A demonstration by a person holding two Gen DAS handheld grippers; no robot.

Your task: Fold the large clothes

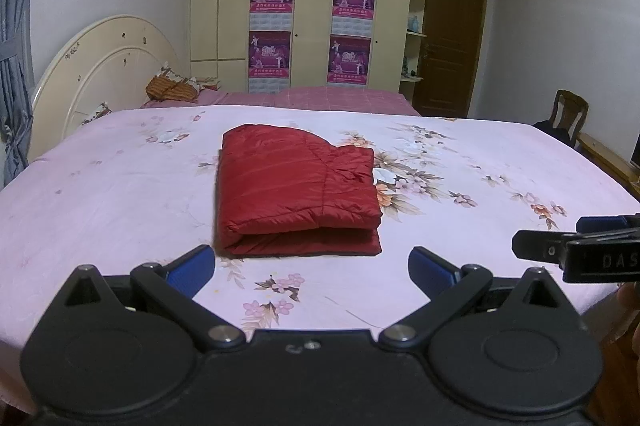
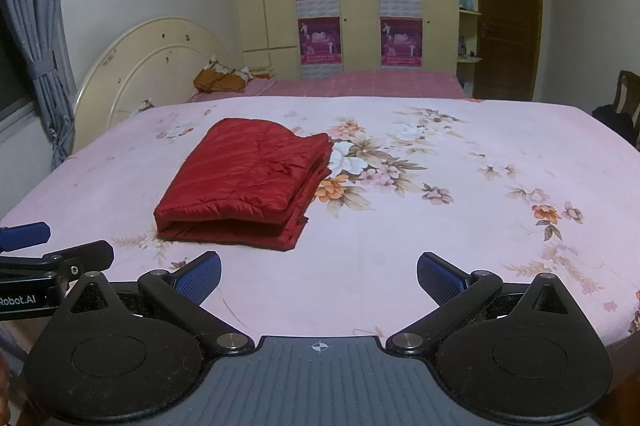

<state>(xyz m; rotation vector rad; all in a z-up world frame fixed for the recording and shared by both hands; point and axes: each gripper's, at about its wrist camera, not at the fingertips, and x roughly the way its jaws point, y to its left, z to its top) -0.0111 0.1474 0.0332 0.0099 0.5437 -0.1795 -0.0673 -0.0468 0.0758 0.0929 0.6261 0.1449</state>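
A: Jacket (image 1: 298,191) status?
B: I see it folded into a red bundle on the bed (image 1: 120,193), just ahead of my left gripper (image 1: 311,268).
A: Fingers?
B: Both spread wide, holding nothing; the right gripper (image 2: 319,276) hangs beside the left.

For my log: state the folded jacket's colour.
Red jacket, plain with quilted stitching; clearest in the left wrist view.

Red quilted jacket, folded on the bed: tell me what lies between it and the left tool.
Nothing visible does. Only bare floral pink bedsheet lies between the open left tool and the near folded edge of the red quilted jacket. The right tool sits off to the side, clear of that path.
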